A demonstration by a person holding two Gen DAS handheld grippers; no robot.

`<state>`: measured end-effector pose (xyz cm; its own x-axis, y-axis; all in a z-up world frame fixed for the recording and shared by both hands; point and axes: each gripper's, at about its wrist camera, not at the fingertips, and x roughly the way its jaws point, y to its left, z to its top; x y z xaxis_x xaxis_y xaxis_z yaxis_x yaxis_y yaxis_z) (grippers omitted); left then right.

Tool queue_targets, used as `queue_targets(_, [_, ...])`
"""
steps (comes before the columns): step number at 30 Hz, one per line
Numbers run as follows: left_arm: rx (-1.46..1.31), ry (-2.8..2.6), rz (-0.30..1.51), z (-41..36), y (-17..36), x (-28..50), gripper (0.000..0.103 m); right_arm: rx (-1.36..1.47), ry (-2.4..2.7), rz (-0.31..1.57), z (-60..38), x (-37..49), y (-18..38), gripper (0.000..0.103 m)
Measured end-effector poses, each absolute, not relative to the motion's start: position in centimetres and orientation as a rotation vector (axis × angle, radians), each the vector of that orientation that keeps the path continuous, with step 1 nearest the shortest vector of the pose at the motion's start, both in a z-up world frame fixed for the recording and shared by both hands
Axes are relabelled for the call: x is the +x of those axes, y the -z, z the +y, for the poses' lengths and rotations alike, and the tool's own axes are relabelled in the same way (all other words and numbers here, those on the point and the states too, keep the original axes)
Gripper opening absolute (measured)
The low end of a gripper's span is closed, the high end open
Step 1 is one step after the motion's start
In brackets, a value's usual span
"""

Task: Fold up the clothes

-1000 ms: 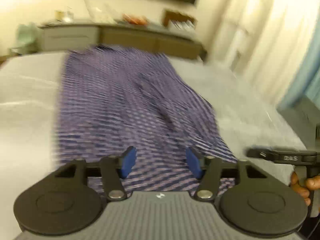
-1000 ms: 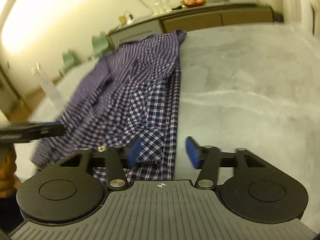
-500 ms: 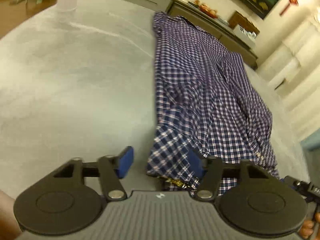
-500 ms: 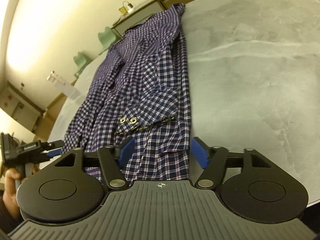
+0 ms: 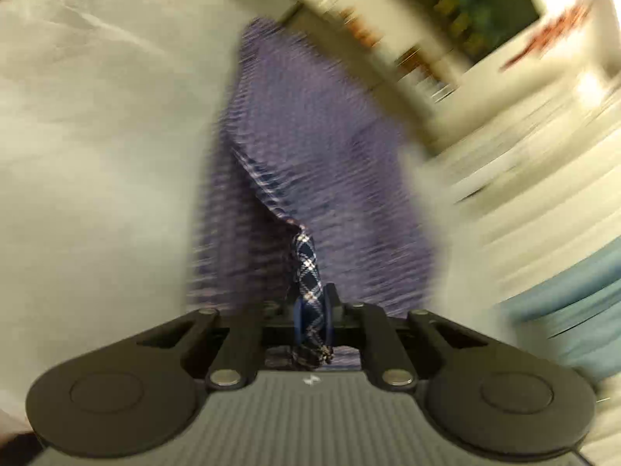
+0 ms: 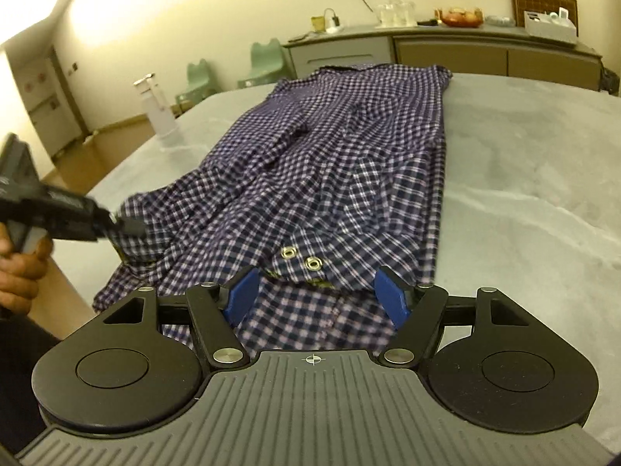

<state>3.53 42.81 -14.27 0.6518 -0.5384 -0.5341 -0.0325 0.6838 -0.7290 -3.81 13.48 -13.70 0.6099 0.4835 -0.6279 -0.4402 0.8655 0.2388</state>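
Observation:
A navy and white checked shirt (image 6: 333, 171) lies lengthwise on the grey table (image 6: 524, 178), sleeves folded in, a cuff with two metal snaps (image 6: 304, 258) near me. My left gripper (image 5: 312, 316) is shut on the shirt's near left corner (image 5: 308, 268) and lifts it; it also shows in the right wrist view (image 6: 128, 227). The left wrist view is motion blurred. My right gripper (image 6: 318, 297) is open, its blue pads either side of the shirt's near right hem, just below the cuff.
A white pump bottle (image 6: 157, 108) stands on the table's far left. A sideboard (image 6: 446, 50) with glassware and a fruit bowl runs along the back wall. Green chairs (image 6: 268, 62) stand behind the table. The table's near left edge (image 6: 77, 283) is close to my left hand.
My left gripper has closed on the shirt's near left corner and raised it. My right gripper has stayed open and settled lower at the near right hem.

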Motion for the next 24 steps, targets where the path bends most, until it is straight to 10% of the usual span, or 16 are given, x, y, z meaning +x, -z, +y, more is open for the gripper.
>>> queue_targets(6, [-0.700, 0.171, 1.042, 43.0, 18.5, 3.3, 0.019, 0.192, -0.460, 0.778, 10.5, -3.4, 14.7, 0.072])
queue_targets(8, [-0.622, 0.163, 1.008, 42.7, 17.5, 2.6, 0.029, 0.235, -0.438, 0.790, 9.4, -3.3, 15.0, 0.073])
queue_targets(10, [-0.546, 0.127, 0.971, 42.3, 16.5, 1.5, 0.062, 0.283, -0.427, 0.797, 8.3, -3.3, 15.0, 0.075])
queue_targets(17, [-0.540, 0.173, 0.997, 41.7, 16.7, -1.0, 0.082, 0.377, -0.401, 0.865, 5.9, -3.8, 15.9, 0.077])
queue_targets(20, [-0.474, 0.240, 1.007, 40.2, 16.7, -0.6, 0.075, 0.367, -0.404, 0.912, 6.1, -4.0, 16.6, 0.076])
queue_targets(23, [-0.444, 0.262, 1.037, 39.0, 17.5, 0.0, 0.028, 0.343, -0.446, 0.925, 7.4, -4.6, 17.3, 0.070])
queue_targets(24, [-0.434, 0.258, 1.052, 38.6, 17.8, 0.3, 0.004, 0.336, -0.464, 0.929, 8.0, -4.7, 17.5, 0.054])
